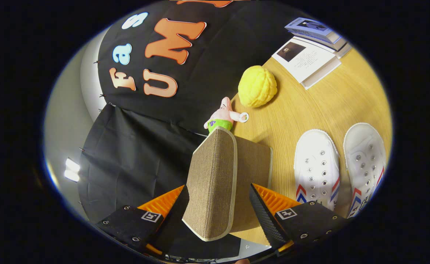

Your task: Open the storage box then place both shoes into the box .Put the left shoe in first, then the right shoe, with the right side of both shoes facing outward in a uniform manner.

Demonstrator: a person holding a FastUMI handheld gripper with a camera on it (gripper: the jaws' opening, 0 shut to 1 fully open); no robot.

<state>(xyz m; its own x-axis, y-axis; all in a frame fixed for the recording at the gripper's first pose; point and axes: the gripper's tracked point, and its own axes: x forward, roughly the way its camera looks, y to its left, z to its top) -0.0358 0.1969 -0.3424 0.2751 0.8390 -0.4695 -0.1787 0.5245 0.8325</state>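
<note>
Two shoes [337,167] lay side by side on worktop [321,106], right of box [220,183]. Box lid raised upright between fingers [264,212] of tool [218,216]; tool spread wide, neither finger pressing on lid. Beyond box: small plush [223,116], yellow ball [257,86], books [310,51].

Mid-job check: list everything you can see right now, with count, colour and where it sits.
Storage box lid: one, brown fabric with pale trim, raised between the gripper's fingers.
Shoes: two, white with red and blue stripes, side by side on the table beside the box; second shoe.
Yellow ball: one, on the table beyond the box.
Plush toy: one, pink and green, just behind the box.
Books: a small pile, white and blue, far side of the table.
Table: one, light wood.
Gripper: one, fingers either side of the lid; contact unclear.
</note>
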